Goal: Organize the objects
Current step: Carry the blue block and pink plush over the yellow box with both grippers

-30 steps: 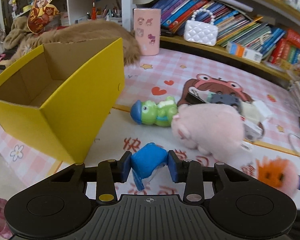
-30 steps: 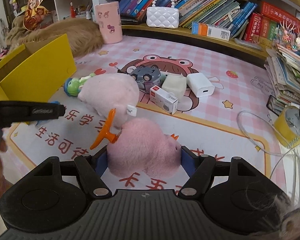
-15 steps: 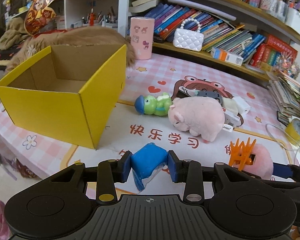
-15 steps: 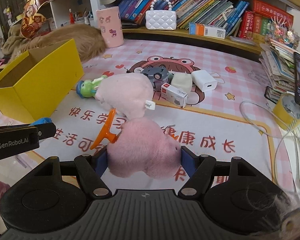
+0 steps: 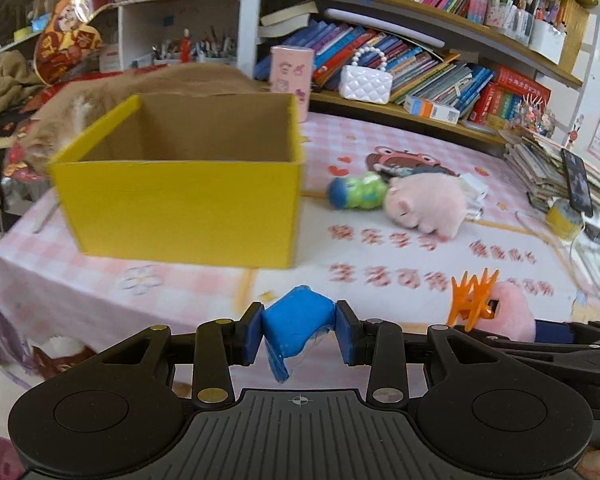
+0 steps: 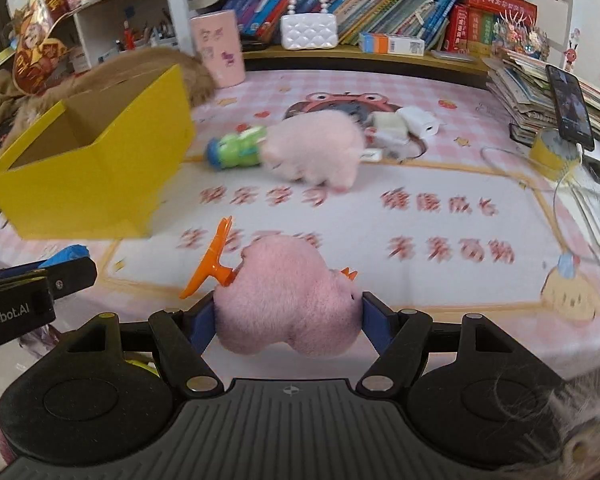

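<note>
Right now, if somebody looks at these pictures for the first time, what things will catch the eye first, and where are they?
First the open yellow cardboard box, standing at the left of the pink checked mat. Next, the two loads in front: the left gripper is shut on a blue soft lump, and the right gripper clamps a pink plush toy with an orange hair claw on it. Further back, a pink plush pig lies beside a green toy.
</note>
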Action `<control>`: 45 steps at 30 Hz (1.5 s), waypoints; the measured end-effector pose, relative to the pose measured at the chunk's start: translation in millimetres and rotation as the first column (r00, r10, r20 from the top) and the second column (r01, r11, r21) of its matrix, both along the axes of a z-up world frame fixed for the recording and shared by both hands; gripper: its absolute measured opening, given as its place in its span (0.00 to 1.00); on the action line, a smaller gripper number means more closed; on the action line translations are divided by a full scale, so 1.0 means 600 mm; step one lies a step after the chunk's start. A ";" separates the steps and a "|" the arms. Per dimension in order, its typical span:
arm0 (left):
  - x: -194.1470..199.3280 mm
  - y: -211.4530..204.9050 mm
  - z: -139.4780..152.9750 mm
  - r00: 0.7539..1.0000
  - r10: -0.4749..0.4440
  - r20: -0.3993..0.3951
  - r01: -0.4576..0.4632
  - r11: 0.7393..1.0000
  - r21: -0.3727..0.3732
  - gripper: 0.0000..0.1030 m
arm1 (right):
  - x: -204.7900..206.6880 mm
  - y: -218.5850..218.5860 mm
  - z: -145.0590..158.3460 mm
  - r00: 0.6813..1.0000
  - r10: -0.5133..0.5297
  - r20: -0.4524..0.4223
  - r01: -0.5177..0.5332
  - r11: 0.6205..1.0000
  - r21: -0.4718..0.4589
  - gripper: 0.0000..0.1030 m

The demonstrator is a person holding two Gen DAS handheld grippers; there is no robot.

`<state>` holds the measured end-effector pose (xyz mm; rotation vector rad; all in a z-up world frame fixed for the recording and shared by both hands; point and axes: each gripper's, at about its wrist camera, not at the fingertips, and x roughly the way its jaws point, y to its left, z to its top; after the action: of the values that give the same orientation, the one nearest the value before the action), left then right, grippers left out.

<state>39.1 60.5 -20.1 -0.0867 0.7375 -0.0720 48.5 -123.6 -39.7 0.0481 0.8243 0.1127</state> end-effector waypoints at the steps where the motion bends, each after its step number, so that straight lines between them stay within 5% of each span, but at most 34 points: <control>1: -0.007 0.014 -0.002 1.000 0.005 -0.002 -0.005 1.000 0.002 0.35 | -0.012 0.017 -0.003 1.000 0.002 -0.003 -0.002 1.000 -0.002 0.68; 14: -0.086 0.172 0.011 0.995 0.102 0.015 -0.102 0.995 0.009 0.35 | -0.088 0.180 0.003 0.995 0.101 -0.002 -0.101 0.995 0.015 0.68; 45: -0.079 0.234 0.035 0.996 0.054 0.074 -0.054 0.999 0.006 0.34 | -0.085 0.262 0.028 0.991 0.127 0.043 -0.127 0.992 -0.017 0.68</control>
<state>-8.1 201.0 1.1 -0.0958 0.6608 -0.0206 -2.5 33.3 -23.1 -0.0201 0.7840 0.2271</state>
